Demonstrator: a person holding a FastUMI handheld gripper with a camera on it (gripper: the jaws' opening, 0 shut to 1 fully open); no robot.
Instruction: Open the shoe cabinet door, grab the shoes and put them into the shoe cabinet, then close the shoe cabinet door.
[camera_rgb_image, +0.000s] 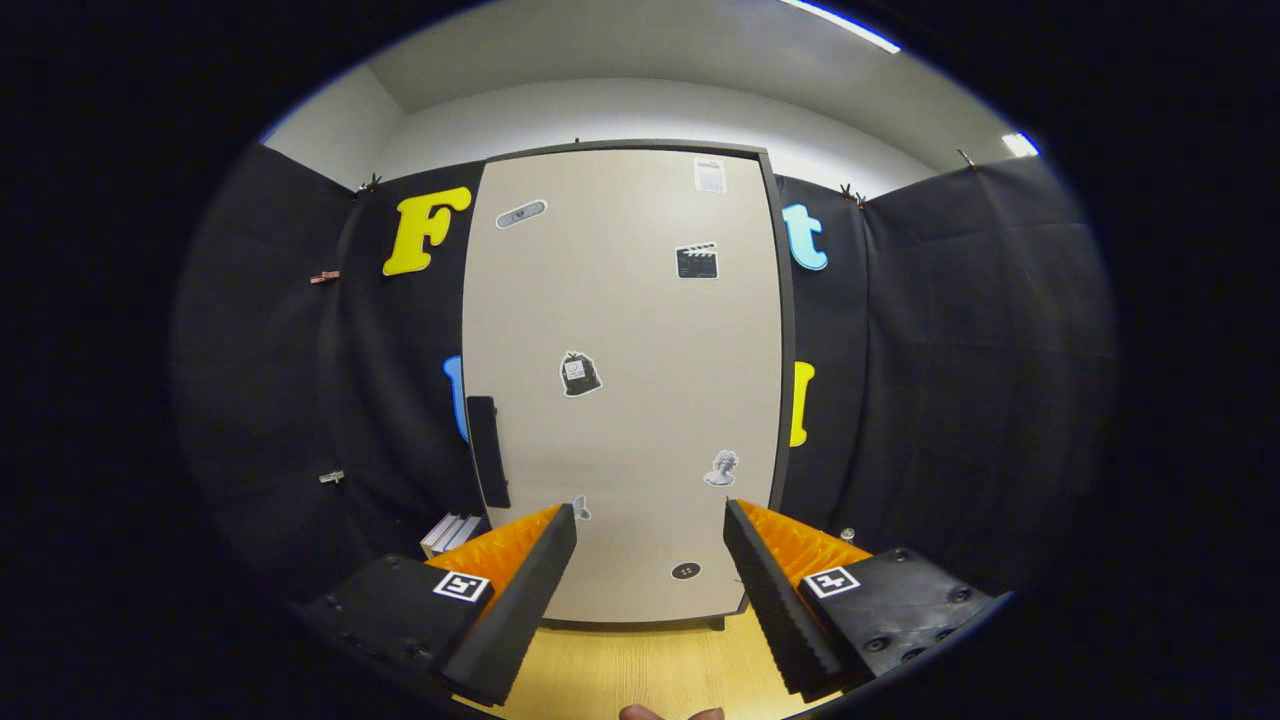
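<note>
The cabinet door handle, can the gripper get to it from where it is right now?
Probably yes. The gripper is open and holds nothing, and the dark handle on the shut cabinet door lies ahead of the fingers with nothing between.

The cabinet (625, 380) stands on the floor (640, 670) against the cloth wall (950, 370), door (640, 330) shut, handle (487, 450) on its left edge. The gripper (650, 520), fingers spread, faces the door from well back. Books (452, 533) lie left of the cabinet's foot.
</note>
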